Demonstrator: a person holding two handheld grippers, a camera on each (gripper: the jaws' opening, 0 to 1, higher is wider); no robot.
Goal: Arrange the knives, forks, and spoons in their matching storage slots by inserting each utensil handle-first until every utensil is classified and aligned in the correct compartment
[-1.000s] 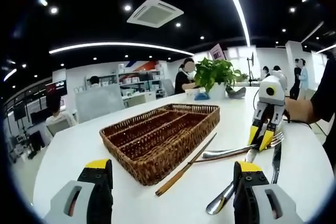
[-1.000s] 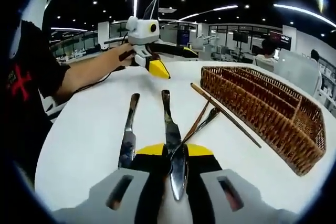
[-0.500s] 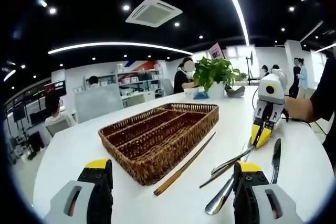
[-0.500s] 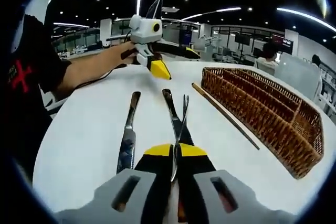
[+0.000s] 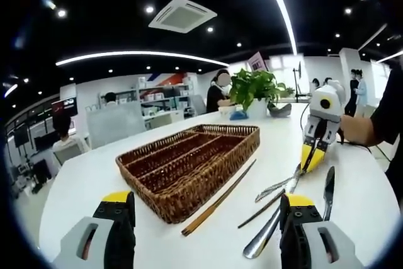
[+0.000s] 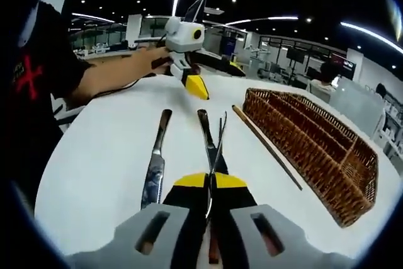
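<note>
fork (image 6: 217, 146) handle hidden between right gripper (image 6: 210, 184) jaws; spoon (image 5: 264, 239) bowl partly behind left gripper (image 5: 208, 209) jaw.

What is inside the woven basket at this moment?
The basket shows only its woven dividers and long compartments; no utensil lies in the parts visible. The near wall hides the floor close to it. The chopsticks lie outside, on the table.

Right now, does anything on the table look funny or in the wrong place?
Yes. A long brown stick, like a chopstick, lies beside the wicker tray. It is no knife, fork or spoon. The tray's slots hold no utensils yet.
</note>
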